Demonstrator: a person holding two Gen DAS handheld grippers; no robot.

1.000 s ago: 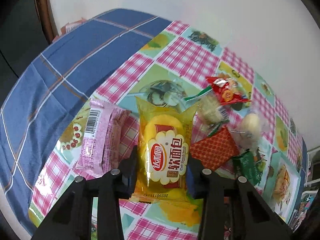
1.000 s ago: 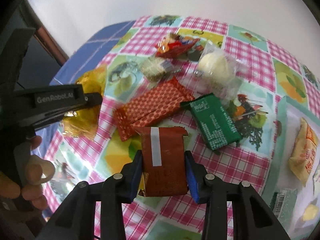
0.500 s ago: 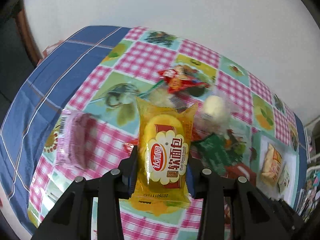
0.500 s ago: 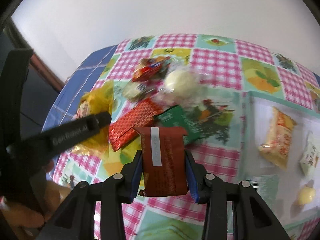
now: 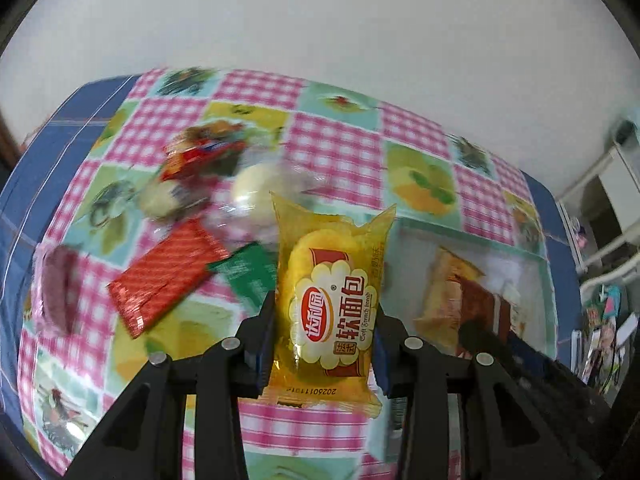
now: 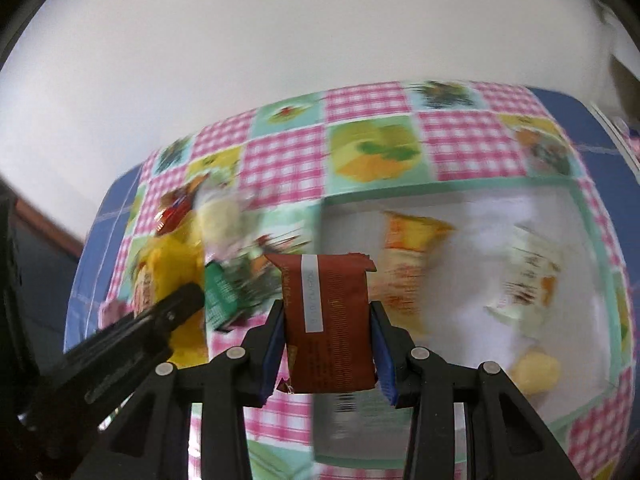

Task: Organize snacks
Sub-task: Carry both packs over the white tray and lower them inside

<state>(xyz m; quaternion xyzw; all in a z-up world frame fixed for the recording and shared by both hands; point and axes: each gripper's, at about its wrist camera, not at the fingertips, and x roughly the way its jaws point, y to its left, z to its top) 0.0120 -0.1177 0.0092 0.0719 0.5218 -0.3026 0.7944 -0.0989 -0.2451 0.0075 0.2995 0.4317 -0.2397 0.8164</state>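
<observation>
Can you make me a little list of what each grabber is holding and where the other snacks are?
left gripper: shut on the yellow bread packet, held above the table
right gripper: shut on the brown snack packet, held above the table
tray: white with a green rim, already has a few snacks in it
still on the tablecloth: red packet, green packet, a few more, blurry
picture: blurry
</observation>
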